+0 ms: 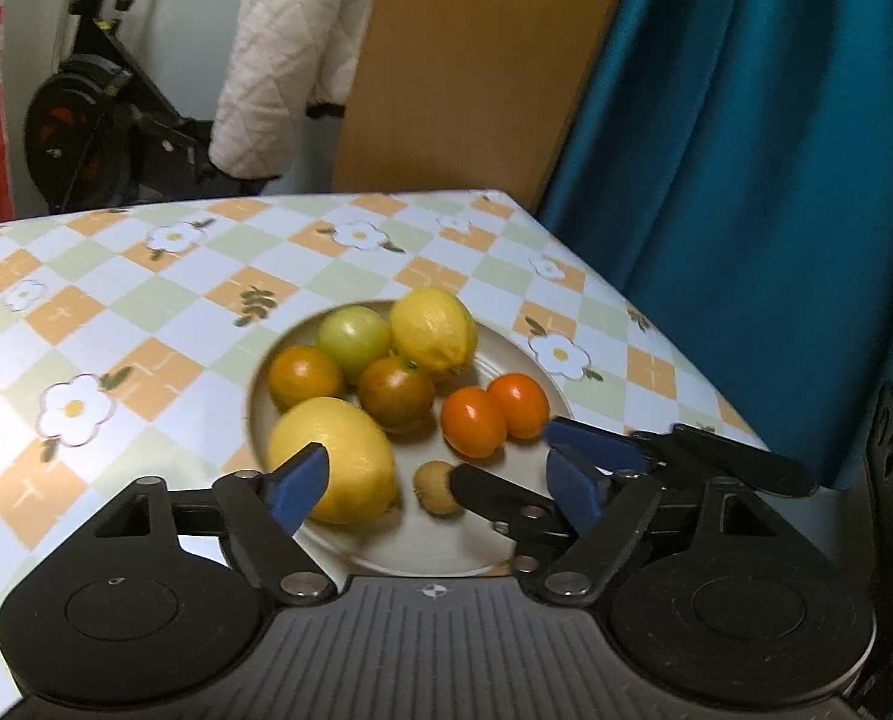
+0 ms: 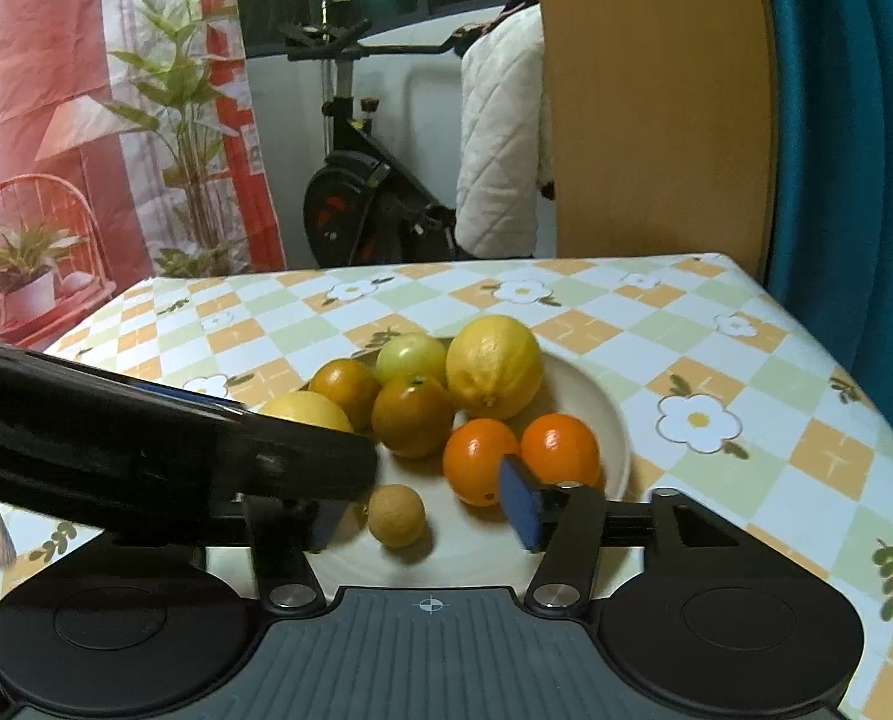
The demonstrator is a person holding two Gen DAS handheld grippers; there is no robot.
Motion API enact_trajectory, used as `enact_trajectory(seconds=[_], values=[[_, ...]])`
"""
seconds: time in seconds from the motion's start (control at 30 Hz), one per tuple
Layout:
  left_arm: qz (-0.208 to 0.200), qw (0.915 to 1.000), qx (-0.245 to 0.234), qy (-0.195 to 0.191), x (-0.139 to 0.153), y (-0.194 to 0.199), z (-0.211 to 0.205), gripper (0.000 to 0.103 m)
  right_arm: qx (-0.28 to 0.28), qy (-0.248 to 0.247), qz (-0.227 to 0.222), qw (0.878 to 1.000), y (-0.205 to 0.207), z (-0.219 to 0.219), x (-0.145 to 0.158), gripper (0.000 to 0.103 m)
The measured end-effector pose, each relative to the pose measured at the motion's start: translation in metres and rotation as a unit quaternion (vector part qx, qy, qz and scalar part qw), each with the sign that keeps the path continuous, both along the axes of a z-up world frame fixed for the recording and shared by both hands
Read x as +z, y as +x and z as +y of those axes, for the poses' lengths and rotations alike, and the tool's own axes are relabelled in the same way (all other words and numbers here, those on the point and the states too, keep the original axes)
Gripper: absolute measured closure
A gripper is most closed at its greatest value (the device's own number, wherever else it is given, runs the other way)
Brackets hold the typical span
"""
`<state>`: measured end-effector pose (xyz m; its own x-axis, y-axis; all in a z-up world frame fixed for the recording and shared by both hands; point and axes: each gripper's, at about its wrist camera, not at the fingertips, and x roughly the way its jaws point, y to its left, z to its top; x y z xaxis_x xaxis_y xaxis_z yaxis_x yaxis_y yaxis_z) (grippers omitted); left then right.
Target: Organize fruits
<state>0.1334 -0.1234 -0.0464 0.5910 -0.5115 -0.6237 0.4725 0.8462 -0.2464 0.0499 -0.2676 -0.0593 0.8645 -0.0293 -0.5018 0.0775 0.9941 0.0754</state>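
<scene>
on the table [image 2: 716,360] stands a plate [image 2: 596,402] holding fruits [image 2: 410,414], the lemons [image 2: 494,366] behind the oranges [image 2: 482,462].

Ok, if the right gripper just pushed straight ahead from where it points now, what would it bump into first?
Most likely the small brown fruit on the plate, lying just ahead of the open right gripper, between its jaws. Behind it sits the nearer orange. Depth is hard to judge here.
</scene>
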Motion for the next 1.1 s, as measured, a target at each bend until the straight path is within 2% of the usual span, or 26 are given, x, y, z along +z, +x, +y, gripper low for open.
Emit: enact_trajectory(seconds=[0.07, 0.17, 0.37, 0.5, 0.93, 1.1], values=[[-0.001, 0.9999, 0.015, -0.001, 0.003, -0.002, 0.007, 0.015, 0.0, 0.001, -0.002, 1.0, -0.004, 0.001, 0.003, 0.039], [-0.006, 0.9993, 0.036, 0.011, 0.008, -0.007, 0.015, 0.012, -0.001, 0.003, -0.009, 1.0, -0.009, 0.002, 0.008, 0.025], [-0.038, 0.997, 0.064, 0.021, 0.017, -0.023, 0.035, 0.004, 0.004, 0.009, -0.017, 1.0, -0.015, 0.009, 0.02, 0.002], [-0.053, 0.9935, 0.095, 0.036, 0.022, -0.029, 0.048, 0.0, 0.011, 0.004, -0.011, 1.0, -0.017, 0.019, 0.024, 0.001], [-0.065, 0.9836, 0.157, 0.06, 0.026, -0.046, 0.08, 0.0, 0.008, -0.002, 0.003, 1.0, -0.03, 0.044, 0.026, 0.001], [-0.073, 0.9783, 0.177, 0.079, 0.027, -0.053, 0.083, 0.0, 0.008, -0.004, 0.005, 1.0, -0.035, 0.051, 0.025, 0.001]])
